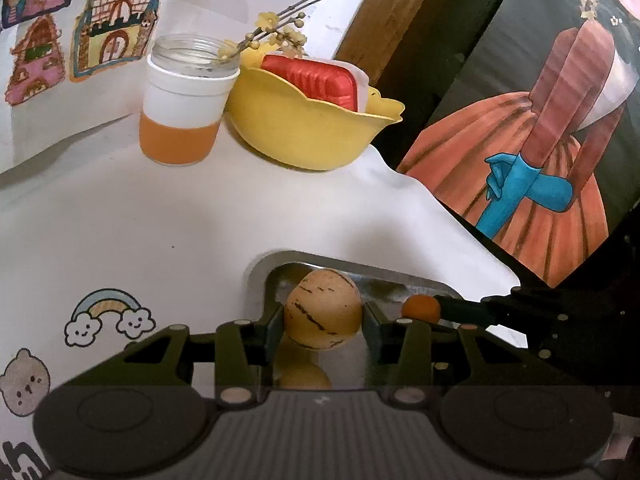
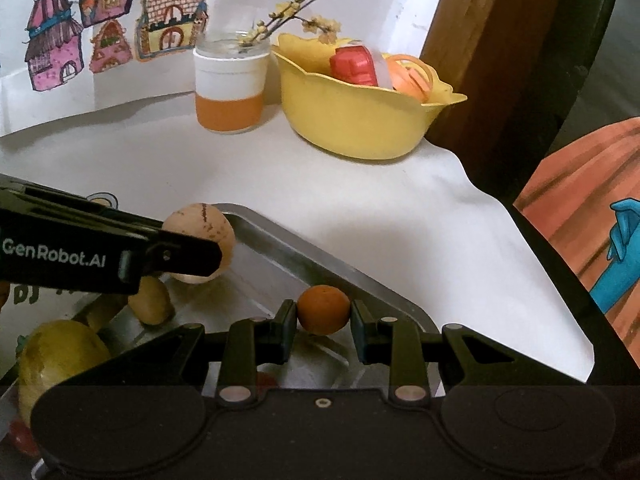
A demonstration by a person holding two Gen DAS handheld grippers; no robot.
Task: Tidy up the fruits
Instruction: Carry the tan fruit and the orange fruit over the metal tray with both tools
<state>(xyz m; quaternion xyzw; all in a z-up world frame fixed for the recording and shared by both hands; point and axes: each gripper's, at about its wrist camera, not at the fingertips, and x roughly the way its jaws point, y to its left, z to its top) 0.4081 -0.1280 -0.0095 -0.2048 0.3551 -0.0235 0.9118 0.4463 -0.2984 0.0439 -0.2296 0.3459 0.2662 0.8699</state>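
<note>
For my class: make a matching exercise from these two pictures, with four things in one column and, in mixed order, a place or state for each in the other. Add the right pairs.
Things
1. Striped tan fruit
2. Small orange
3. Glass jar
4. Red packet

Places or states
A. Inside the yellow bowl
B. Between the right gripper fingers
C. Holds flowering twigs
D. Between the left gripper fingers

Pairs: 1-D, 2-B, 3-C, 4-A

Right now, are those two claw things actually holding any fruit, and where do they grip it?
Left hand-held gripper holds the tan streaked melon by its sides; the right hand-held gripper brackets the small orange likewise.
</note>
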